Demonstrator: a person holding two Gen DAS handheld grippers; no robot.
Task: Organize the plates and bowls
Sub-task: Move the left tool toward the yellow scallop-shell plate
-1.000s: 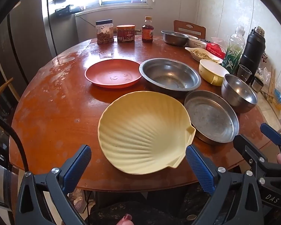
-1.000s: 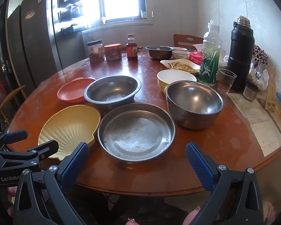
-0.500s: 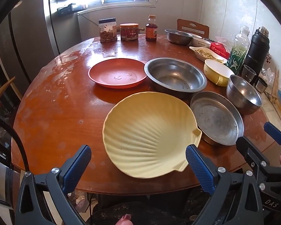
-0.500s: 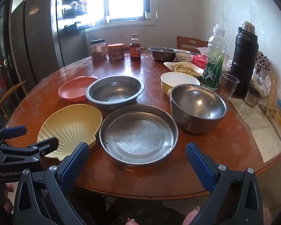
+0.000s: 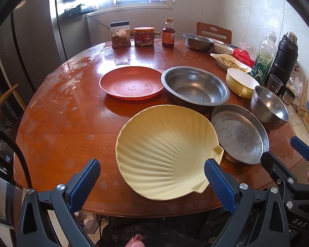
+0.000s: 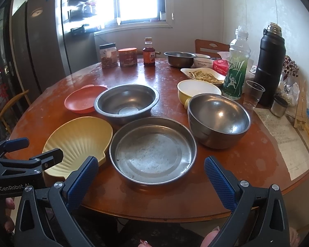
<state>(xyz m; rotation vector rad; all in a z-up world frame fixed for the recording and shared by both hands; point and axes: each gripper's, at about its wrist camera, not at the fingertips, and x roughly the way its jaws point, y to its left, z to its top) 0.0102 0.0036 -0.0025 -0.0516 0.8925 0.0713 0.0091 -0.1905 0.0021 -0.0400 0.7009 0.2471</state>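
A yellow shell-shaped plate [image 5: 166, 150] [image 6: 78, 142] lies at the table's near edge, just ahead of my open left gripper [image 5: 152, 177]. Right of it sits a flat steel pan [image 5: 240, 136] [image 6: 153, 150], straight in front of my open right gripper [image 6: 151, 177]. Behind these are a red plate [image 5: 131, 85] [image 6: 82, 100], a wide steel bowl [image 5: 195, 88] [image 6: 126, 101], a deep steel bowl [image 5: 268, 106] [image 6: 218, 119] and a yellow cup-bowl [image 5: 240, 82] [image 6: 197, 88]. Neither gripper holds anything. Both hover off the near edge.
Round wooden table [image 5: 68, 119]. At the back stand jars [image 5: 120, 34], a sauce bottle [image 5: 168, 33], a small steel bowl [image 5: 197, 42] and a food dish [image 6: 204, 75]. On the right are a green bottle [image 6: 235, 72], a black flask [image 6: 270, 65], a plastic cup [image 6: 253, 94] and paper [image 6: 286, 135].
Both grippers have drifted slightly: the dishes sit a little further right and higher in the left view. Nothing on the table was touched; both grippers stay open.
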